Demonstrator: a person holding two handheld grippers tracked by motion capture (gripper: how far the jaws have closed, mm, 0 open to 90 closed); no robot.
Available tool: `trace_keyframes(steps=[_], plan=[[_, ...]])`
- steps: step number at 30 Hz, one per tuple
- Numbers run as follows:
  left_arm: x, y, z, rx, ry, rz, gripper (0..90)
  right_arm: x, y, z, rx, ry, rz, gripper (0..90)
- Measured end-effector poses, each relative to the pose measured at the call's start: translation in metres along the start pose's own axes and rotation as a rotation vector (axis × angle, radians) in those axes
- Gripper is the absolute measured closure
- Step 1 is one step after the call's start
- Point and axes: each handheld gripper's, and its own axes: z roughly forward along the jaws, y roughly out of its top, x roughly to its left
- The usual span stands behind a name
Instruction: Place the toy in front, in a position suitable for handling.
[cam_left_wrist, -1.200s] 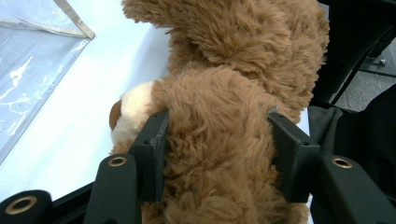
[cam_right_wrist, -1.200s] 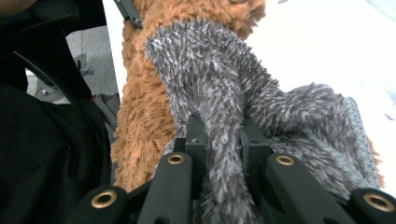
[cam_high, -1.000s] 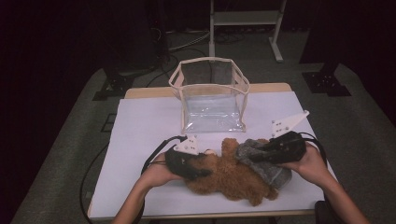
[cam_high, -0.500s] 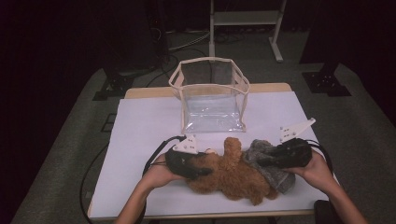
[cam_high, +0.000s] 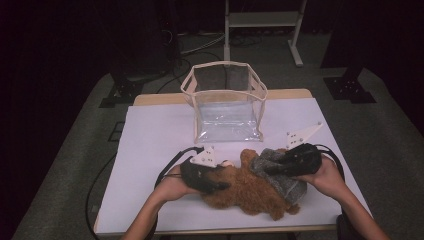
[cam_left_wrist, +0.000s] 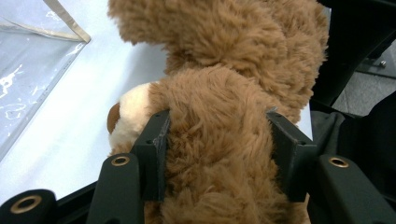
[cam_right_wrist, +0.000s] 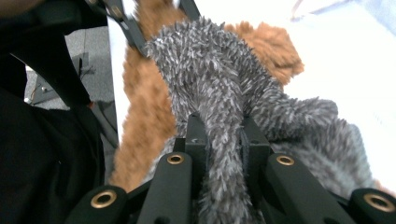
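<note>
A brown plush teddy bear lies on the white table near its front edge, wearing a fuzzy grey garment on its right part. My left gripper is shut on the bear's brown body, which fills the space between the jaws, with the cream snout beside the left jaw. My right gripper is shut on a fold of the grey garment, pinched narrow between its jaws; brown fur shows behind it.
A clear plastic bag with beige trim stands open in the middle of the table, just beyond the bear. Its corner shows in the left gripper view. Dark floor and a metal stand lie beyond the table.
My right gripper has pulled the grey garment a little lower and toward the person. The left gripper and the bear have hardly moved.
</note>
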Motion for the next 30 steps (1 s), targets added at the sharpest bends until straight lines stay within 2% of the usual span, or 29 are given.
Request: trace_keyframes(steps=[2, 4, 6, 9, 11, 12, 13, 16, 18, 19, 22, 23, 25, 28, 30], plan=[[-0.001, -0.002, 0.000, -0.015, -0.003, -0.013, 46.9, -0.003, -0.009, -0.005, -0.011, -0.007, 0.023, 77.0], [-0.001, -0.001, 0.001, -0.014, -0.002, -0.011, 47.0, -0.004, -0.013, -0.009, -0.017, -0.016, 0.032, 77.0], [0.000, 0.000, 0.001, -0.004, -0.001, -0.002, 47.0, -0.004, -0.019, -0.021, -0.015, -0.041, 0.048, 76.9], [0.000, 0.003, 0.003, 0.002, -0.001, 0.003, 47.1, 0.002, -0.015, -0.031, -0.026, -0.051, 0.032, 77.0], [0.000, 0.005, 0.005, 0.003, -0.003, 0.004, 47.1, 0.006, -0.008, -0.031, -0.032, -0.048, 0.016, 76.9], [0.000, 0.007, 0.008, 0.002, -0.003, 0.005, 47.0, 0.008, 0.000, -0.027, -0.041, -0.034, -0.007, 76.9], [0.000, 0.007, 0.008, 0.002, -0.003, 0.005, 47.0, 0.008, 0.000, -0.027, -0.041, -0.034, -0.007, 76.9], [0.000, 0.010, 0.009, 0.013, -0.003, 0.014, 47.0, 0.010, 0.009, -0.014, -0.024, -0.015, -0.026, 76.9], [0.000, 0.008, 0.008, 0.008, -0.006, 0.009, 47.0, 0.008, 0.007, -0.003, 0.009, -0.010, -0.019, 76.9], [0.000, 0.008, 0.008, 0.002, -0.005, 0.004, 46.9, 0.005, 0.003, -0.002, 0.008, -0.004, -0.011, 76.9], [0.000, 0.007, 0.008, -0.001, -0.006, 0.004, 46.9, 0.002, -0.006, -0.004, -0.010, 0.006, 0.015, 76.9], [0.000, 0.007, 0.008, -0.001, -0.005, 0.004, 46.9, -0.001, -0.015, -0.009, -0.022, 0.002, 0.037, 76.9], [0.001, 0.008, 0.009, -0.002, -0.003, 0.000, 46.9, -0.001, -0.019, -0.016, -0.024, -0.013, 0.049, 76.9], [0.001, 0.009, 0.009, 0.006, -0.002, 0.007, 46.8, 0.001, -0.016, -0.022, -0.022, -0.029, 0.041, 76.9], [0.001, 0.010, 0.009, 0.006, -0.001, 0.003, 46.7, 0.006, -0.005, -0.025, -0.032, -0.032, 0.011, 76.9]])
